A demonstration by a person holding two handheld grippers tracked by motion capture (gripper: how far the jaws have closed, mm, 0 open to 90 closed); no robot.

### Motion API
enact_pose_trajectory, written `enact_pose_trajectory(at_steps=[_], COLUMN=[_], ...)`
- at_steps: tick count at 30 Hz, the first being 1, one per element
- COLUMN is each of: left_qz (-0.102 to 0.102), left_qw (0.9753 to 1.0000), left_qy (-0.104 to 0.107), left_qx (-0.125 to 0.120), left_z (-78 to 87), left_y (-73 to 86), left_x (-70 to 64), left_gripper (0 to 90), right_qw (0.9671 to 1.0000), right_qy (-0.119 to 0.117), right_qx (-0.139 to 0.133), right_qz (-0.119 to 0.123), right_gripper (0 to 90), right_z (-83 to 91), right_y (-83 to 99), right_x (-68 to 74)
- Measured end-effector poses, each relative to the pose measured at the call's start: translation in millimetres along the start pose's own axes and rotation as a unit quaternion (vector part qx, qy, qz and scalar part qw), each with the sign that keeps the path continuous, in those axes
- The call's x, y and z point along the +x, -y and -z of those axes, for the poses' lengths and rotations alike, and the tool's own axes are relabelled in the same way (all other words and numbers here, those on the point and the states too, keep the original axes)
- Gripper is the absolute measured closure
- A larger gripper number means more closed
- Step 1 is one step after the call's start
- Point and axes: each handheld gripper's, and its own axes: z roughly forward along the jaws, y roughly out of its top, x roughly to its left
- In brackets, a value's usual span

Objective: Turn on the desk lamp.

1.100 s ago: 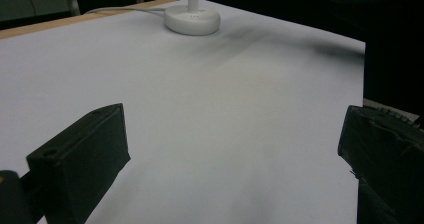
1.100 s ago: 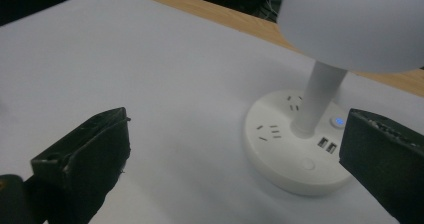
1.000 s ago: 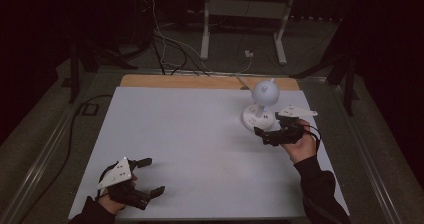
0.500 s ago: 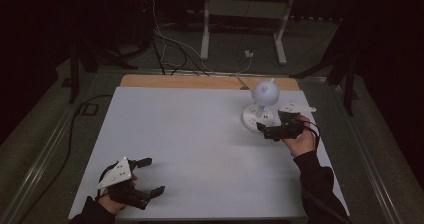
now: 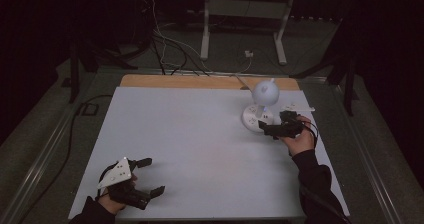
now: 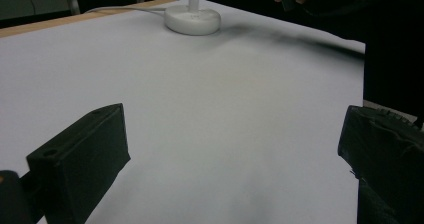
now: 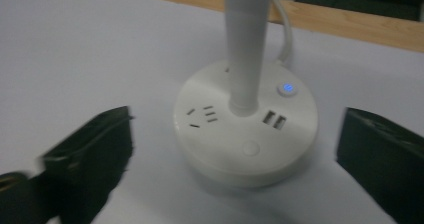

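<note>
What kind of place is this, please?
Probably a lab or recording room, not a home: a bare white table under dark surroundings, loose cables on the floor, a metal stand behind, and a white desk lamp with sockets in its base.

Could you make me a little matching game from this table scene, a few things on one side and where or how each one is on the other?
Things:
1. white round lamp base
2. small blue-lit button
3. left gripper
4. right gripper

Places or states:
A. open at the table's near left corner
B. open, jaws either side of the base
C. on the base's top
D. far right of the white table

Pairs: 1-D, 2-C, 3-A, 4-B
</note>
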Motion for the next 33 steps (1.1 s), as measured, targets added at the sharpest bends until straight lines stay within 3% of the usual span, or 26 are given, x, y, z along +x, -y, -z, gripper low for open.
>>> enact_pose_trajectory(at_steps=[2,5,13,28,33], left_qz=[0.002,0.000,0.002,0.002,0.003], left_qw=[1.0000,1.0000,1.0000,1.0000,1.0000], left_qy=[0.000,0.000,0.001,0.001,0.001], left_qx=[-0.001,0.001,-0.001,0.000,0.001], left_z=[-0.2,-0.2,-0.2,-0.3,-0.4], left_y=[0.0,0.2,0.1,0.4,0.5], left_x=[0.4,-0.1,0.5,0.3,0.4], left_gripper=[0.4,0.4,0.4,0.4,0.4], right_qw=[0.9999,0.9997,0.9986,0.9981,0.9978], right_qy=[0.013,0.014,0.029,0.047,0.051], right_qx=[0.005,0.011,0.038,0.040,0.042], right_qz=[-0.008,-0.014,-0.021,0.001,-0.001], right_gripper=[14.3,16.9,50.1,85.6,90.0], right_z=[-3.0,-5.3,-12.3,-19.9,-22.3], right_y=[1.2,1.5,0.8,3.6,5.5], right_x=[0.3,0.4,-0.1,2.7,3.2])
